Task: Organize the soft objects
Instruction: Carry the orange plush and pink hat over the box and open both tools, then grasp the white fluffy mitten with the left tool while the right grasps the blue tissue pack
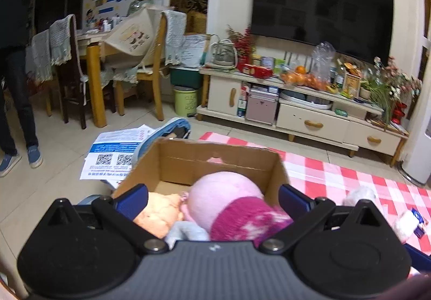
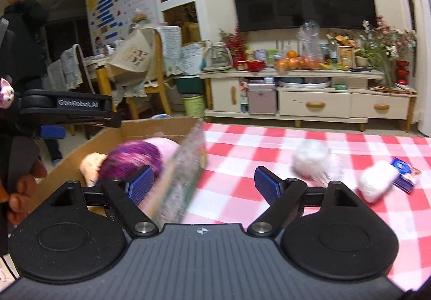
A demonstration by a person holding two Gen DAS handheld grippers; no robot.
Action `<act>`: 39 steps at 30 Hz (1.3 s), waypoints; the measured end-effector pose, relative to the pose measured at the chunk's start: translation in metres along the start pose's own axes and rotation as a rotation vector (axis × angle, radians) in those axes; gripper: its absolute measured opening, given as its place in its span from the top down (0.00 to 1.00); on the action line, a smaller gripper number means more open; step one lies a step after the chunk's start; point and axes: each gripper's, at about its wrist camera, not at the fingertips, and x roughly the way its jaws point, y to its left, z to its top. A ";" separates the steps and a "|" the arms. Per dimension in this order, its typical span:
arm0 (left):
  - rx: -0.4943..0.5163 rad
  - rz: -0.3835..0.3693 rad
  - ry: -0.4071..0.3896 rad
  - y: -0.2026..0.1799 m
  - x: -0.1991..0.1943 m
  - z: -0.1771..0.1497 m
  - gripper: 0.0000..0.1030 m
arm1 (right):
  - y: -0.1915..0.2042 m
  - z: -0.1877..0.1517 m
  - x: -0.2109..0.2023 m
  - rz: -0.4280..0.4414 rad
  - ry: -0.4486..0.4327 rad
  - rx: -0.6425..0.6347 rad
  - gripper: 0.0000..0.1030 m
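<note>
Cardboard box (image 1: 215,162): open-topped, at the left edge of the red-and-white checked cloth (image 1: 336,173).
Box contents: pink plush (image 1: 223,197), magenta knitted piece (image 1: 242,219) across it, peach soft toy (image 1: 159,213) to its left, all inside the box.
Left gripper (image 1: 212,200): fingers spread wide over the box, nothing pressed between the blue pads (image 1: 132,203).
Right gripper (image 2: 203,187): fingers wide, straddling the box's right wall, gripping nothing.
On the cloth: fluffy white ball (image 2: 312,160) and white yarn skein (image 2: 377,184) with a blue label, lying apart from the box.
Background: a person (image 2: 24,38) stands at left.
</note>
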 end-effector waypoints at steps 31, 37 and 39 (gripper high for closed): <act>0.253 -0.182 0.002 -0.129 -0.009 -0.038 0.01 | -0.087 -0.022 -0.018 -0.270 -0.063 0.203 0.00; 0.274 -0.202 0.023 -0.149 -0.005 -0.047 0.01 | -0.110 -0.029 -0.012 -0.380 -0.047 0.210 0.00; 0.273 -0.215 0.037 -0.153 -0.003 -0.049 0.01 | -0.115 -0.031 -0.008 -0.426 -0.033 0.182 0.00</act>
